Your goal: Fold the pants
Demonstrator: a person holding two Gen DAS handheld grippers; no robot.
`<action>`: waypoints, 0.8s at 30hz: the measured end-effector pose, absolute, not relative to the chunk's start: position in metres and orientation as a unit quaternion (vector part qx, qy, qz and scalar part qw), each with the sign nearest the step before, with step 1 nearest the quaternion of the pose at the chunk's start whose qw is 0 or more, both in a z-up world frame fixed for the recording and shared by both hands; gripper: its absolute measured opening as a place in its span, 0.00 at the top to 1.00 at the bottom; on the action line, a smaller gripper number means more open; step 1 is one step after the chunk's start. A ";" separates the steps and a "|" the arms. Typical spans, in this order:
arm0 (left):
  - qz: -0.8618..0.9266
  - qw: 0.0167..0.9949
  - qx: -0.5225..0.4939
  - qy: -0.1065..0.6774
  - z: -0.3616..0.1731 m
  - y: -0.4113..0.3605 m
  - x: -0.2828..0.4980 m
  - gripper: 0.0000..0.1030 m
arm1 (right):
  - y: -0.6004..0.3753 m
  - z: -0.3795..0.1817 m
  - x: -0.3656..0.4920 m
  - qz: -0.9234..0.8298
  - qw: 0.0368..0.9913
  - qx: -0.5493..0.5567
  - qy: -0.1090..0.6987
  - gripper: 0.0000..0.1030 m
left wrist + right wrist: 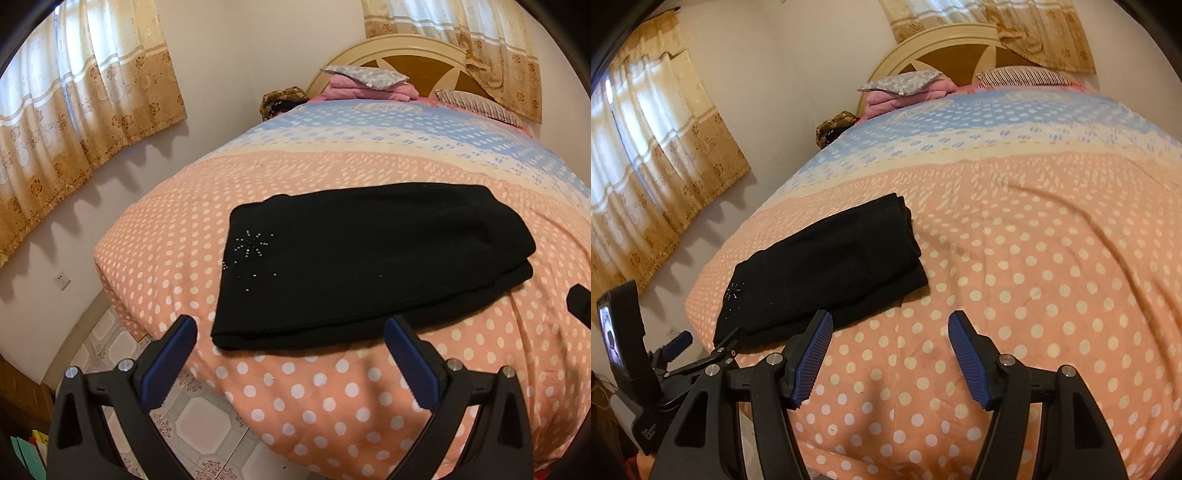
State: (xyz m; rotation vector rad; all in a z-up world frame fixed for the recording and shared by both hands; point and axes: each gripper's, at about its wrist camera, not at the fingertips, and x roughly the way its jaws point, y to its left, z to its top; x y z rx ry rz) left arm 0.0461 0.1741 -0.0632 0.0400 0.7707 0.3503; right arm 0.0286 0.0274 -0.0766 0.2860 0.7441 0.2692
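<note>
The black pants [362, 266] lie folded in a flat pile on the dotted bedspread [332, 398], near the bed's left edge, at about 12 o'clock from my left gripper [291, 336] and about 10 o'clock from my right gripper [890, 332]. Both my grippers are wide open and hold nothing, and they hang just short of the pile's near edge. The folding looks about done to me, so I think the best thing is to keep my fingers open and off the cloth, and if one more fold is needed, to pinch both near corners together so the layers do not slide.
</note>
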 end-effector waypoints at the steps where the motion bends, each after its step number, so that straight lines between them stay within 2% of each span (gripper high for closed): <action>1: 0.172 0.911 0.020 0.373 -0.063 0.174 0.046 0.00 | 0.028 -0.077 0.028 0.130 0.913 0.136 0.361 0.35; 16: 0.190 0.921 0.008 0.341 -0.030 0.175 0.019 0.00 | 0.041 -0.052 0.003 0.154 0.931 0.111 0.313 0.35; 24: 0.201 0.922 0.014 0.331 -0.032 0.174 0.019 0.00 | 0.039 -0.038 -0.006 0.163 0.940 0.115 0.276 0.35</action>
